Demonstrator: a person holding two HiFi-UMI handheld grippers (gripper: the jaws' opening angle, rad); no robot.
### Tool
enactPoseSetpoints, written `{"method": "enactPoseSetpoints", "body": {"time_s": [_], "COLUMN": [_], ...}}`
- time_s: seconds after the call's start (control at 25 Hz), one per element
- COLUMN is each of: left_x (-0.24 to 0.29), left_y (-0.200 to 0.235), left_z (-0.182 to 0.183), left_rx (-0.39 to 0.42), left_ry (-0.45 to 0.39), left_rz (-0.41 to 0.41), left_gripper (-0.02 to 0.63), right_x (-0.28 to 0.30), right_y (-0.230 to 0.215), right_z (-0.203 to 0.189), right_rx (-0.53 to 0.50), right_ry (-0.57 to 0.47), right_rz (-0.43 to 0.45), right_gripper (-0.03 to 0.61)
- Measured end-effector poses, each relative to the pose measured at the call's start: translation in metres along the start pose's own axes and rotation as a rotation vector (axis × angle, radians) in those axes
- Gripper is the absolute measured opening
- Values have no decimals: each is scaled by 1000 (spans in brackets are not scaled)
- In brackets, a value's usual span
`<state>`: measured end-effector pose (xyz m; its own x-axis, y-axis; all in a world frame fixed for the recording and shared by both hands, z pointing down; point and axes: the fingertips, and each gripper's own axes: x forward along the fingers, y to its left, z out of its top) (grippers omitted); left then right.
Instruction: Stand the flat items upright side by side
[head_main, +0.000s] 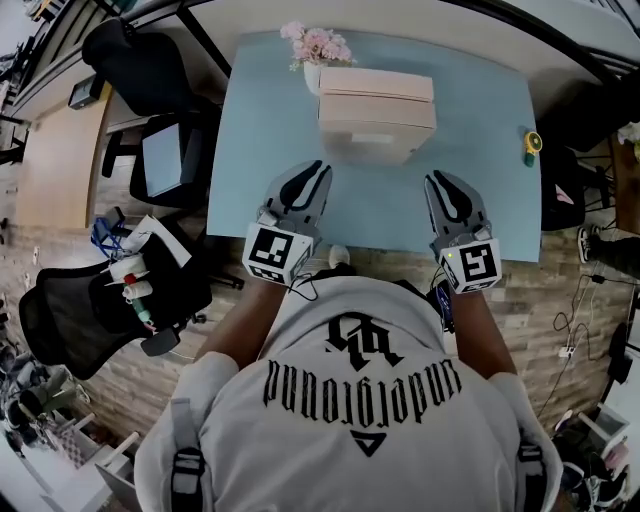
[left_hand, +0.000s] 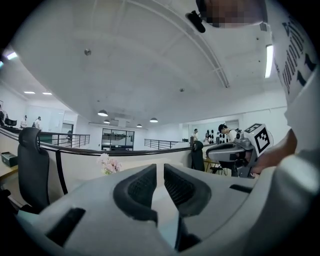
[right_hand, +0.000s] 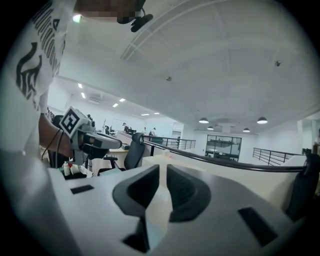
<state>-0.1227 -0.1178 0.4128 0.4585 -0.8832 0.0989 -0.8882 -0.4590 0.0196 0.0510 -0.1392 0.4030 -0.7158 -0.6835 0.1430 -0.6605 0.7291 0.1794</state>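
At the far middle of the pale blue desk (head_main: 262, 150) lies a cream-coloured stack of flat items (head_main: 376, 118), resting flat, its top piece set slightly askew on the block beneath. Just behind the stack, touching or nearly touching its back left corner, stands a white vase of pink flowers (head_main: 318, 43). A small yellow object (head_main: 533, 142) sits at the desk's right edge, well apart from the stack.

Left tongs (head_main: 320, 168) and right tongs (head_main: 438, 180) are held over the near part of the desk, one on either side of the stack and short of it, neither touching it. Both point roughly level toward the far side. In each gripper view the two dark pads are drawn together to a narrow slit with nothing between them; both tongs are empty.

Beside the desk on the left stand black office chairs (head_main: 150, 62). The person's white printed shirt (head_main: 350, 400) fills the lower head view.
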Motion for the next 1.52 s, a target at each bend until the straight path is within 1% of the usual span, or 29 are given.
{"method": "enactPoseSetpoints", "body": {"time_s": [0.12,0.24,0.4,0.52,0.72,0.88,1.0,1.2,1.52], "left_x": [-11,-23,-47,-71,-113,-143,-162,-186,-209], "left_y": [-26,-61,-125,-174,-254,-304,-323,-341,-343], "left_z": [7,13,18,14,4,5,8,13,20], "left_rx": [11,7,3,2,-14,-19,-15,-3,-3], "left_ry": [-17,-21,-35,-43,-44,-49,-55,-65,-81], "left_rz": [5,12,39,59,67,69,71,88,106], "left_gripper": [0,0,-2,0,-2,-2,-2,0,-2], "right_x": [-27,-64,-127,-176,-256,-311,-339,-370,-383], "right_y": [2,3,9,19,43,57,66,78,103], "right_z": [10,15,8,-2,-20,-26,-22,-13,0], "right_rx": [6,20,19,19,25,21,21,19,29], "right_ry": [-40,-67,-78,-82,-76,-71,-80,-105,-132], "right_rz": [36,62,119,154,200,212,207,195,214], "right_gripper": [5,4,5,5,5,5,5,5,5]}}
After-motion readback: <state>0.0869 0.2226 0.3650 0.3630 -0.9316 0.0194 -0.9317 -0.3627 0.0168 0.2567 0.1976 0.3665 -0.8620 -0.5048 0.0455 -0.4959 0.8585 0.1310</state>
